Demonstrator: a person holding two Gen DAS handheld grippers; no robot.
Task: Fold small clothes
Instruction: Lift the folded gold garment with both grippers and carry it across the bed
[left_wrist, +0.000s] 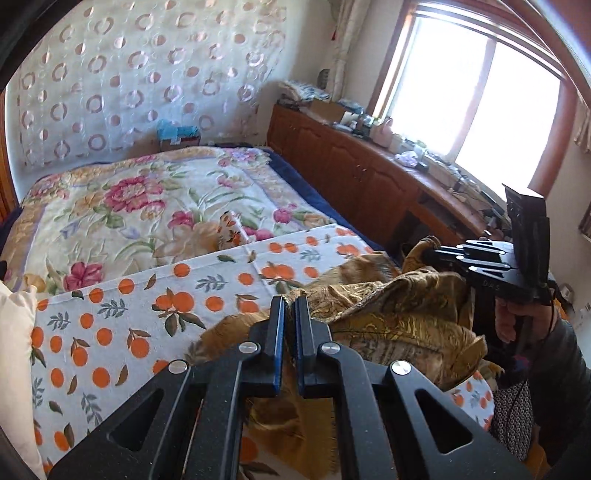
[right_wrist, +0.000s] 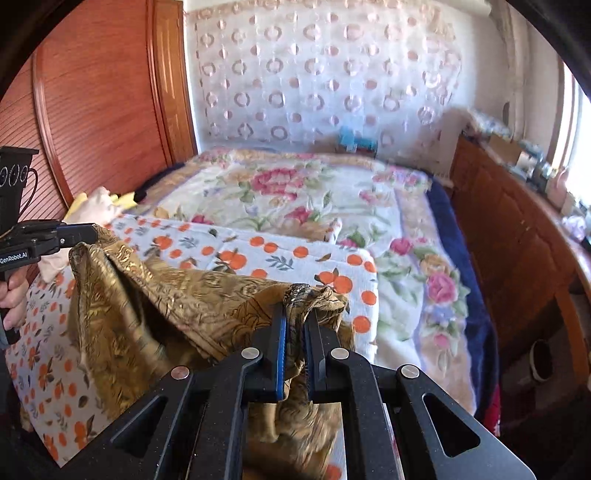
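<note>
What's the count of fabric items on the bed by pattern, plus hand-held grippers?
Gold patterned garment: 1, pinched by both grippers
Orange-fruit print cloth: 1
Floral blanket: 1
Hand-held grippers: 2, left hand-held gripper and right hand-held gripper
Total: 5

We see a golden-brown garment (right_wrist: 177, 310) of thin, shiny fabric with a woven leaf-like pattern, lifted off the bedding and stretched between two pinched corners. Its upper edge sags in a loose line from one raised corner to the other, and the cloth below hangs in deep, crumpled folds. In the left wrist view we find the same garment (left_wrist: 399, 314) bunched in a rumpled heap, its lower part trailing downward, one frayed edge showing.
</note>
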